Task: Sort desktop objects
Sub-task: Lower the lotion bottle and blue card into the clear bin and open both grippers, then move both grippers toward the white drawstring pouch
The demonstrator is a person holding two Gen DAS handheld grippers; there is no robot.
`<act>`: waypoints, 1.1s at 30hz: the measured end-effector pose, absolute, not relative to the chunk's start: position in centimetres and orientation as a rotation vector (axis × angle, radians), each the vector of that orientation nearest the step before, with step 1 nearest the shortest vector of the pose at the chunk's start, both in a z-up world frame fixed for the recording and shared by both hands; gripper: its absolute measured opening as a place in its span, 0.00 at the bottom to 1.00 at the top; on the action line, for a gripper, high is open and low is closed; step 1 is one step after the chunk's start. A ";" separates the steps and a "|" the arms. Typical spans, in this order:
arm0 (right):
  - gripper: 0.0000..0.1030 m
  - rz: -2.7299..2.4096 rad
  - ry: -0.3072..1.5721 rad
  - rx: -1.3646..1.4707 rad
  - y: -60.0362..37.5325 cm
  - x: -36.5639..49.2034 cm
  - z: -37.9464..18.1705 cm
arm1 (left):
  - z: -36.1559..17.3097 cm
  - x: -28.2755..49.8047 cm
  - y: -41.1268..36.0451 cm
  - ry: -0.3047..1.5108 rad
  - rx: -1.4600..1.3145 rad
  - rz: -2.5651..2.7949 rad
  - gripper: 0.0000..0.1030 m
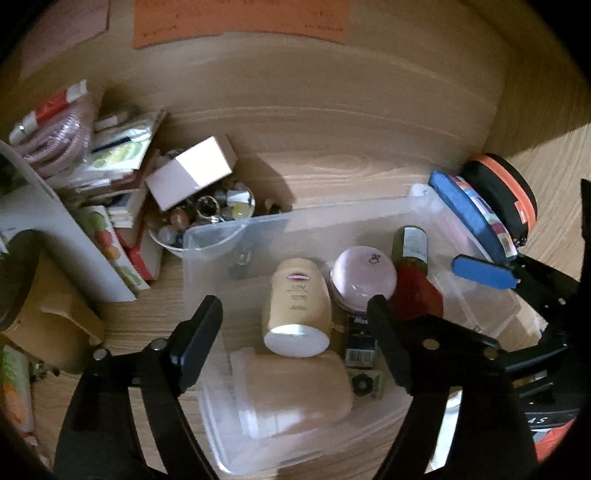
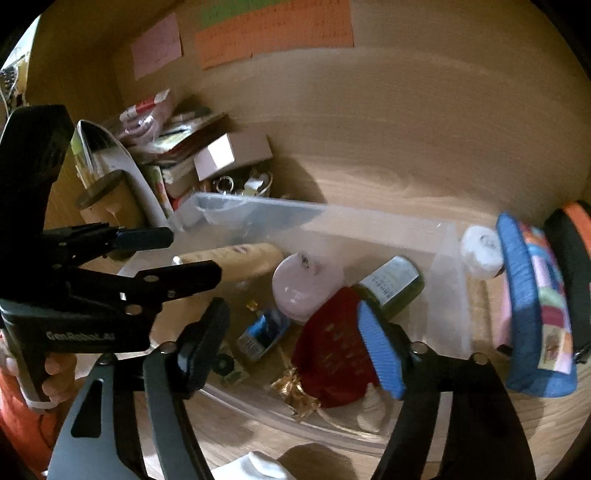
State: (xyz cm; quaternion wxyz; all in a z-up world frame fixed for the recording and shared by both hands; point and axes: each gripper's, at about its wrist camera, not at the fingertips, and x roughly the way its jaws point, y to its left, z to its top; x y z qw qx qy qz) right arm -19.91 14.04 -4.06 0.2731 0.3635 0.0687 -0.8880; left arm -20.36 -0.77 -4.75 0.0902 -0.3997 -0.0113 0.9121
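A clear plastic bin [image 1: 236, 225] on the wooden desk holds a beige bottle [image 1: 295, 299] lying on its side. Beside it are a pink round jar [image 1: 364, 277], a green bottle [image 1: 410, 243] and a red pouch [image 1: 413, 291]. My left gripper [image 1: 291, 302] hangs open over the beige bottle, its fingers wide on either side and not touching it. In the right wrist view my right gripper [image 2: 295, 314] stands open above the bin [image 2: 258, 206], its blue pad over the red pouch [image 2: 332, 354]. Nothing is gripped. The left gripper [image 2: 188, 254] shows at the left there.
A white box [image 1: 192, 170], a bowl of trinkets [image 1: 207, 214] and stacked packets crowd the back left. A blue pouch [image 1: 469, 214] and an orange-black case [image 1: 506, 192] lean at the bin's right end. A wooden back wall carries an orange note [image 1: 240, 18].
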 end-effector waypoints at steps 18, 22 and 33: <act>0.75 -2.530 0.249 0.994 20.0 -14.1 -2.9 | -2.7 -13.2 1.2 0.169 -1.128 2.771 0.96; 0.75 -2.552 0.264 1.050 22.1 -12.7 -4.2 | -3.3 -11.4 2.0 0.176 -1.133 2.748 0.96; 0.75 -2.545 0.190 1.147 26.0 -9.4 -7.2 | -7.3 -9.8 5.5 0.224 -1.251 2.625 0.96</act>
